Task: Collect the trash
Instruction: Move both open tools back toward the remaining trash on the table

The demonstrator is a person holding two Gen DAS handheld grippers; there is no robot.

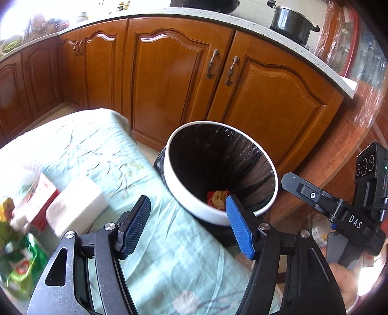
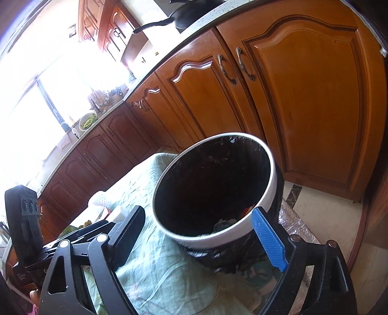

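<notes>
Trash bin (image 1: 219, 169): round, white rim, lined with a crinkled black plastic bag (image 1: 252, 164); stands just beside the edge of the desk, in front of the wooden cabinet doors (image 1: 169, 80). Its base is hidden behind the desk edge and the claws. At the bottom lies a red and yellow wrapper (image 1: 217, 197), partly covered by a claw finger; in the right wrist view the bin (image 2: 213, 191) shows further crumpled scraps too dark to identify.

Left claw (image 1: 189, 225): black frame, blue ribbed pads, jaws well apart, nothing between them; hovers over the desk edge near the bin rim.

Right claw (image 2: 198, 232): same build, jaws spread wide and empty, framing the bin's near rim; one pad shows blue, the other only its black back.

Desk (image 1: 174, 266): covered in a pale green cloth with a faint floral print, creased.

On the cloth, left: a white rectangular block (image 1: 77, 203), a red and white carton (image 1: 38, 193), green packaging (image 1: 19, 264), all blurred and partly cut off.

Above: speckled stone worktop (image 1: 218, 21), black lidded pot (image 1: 291, 21).
</notes>
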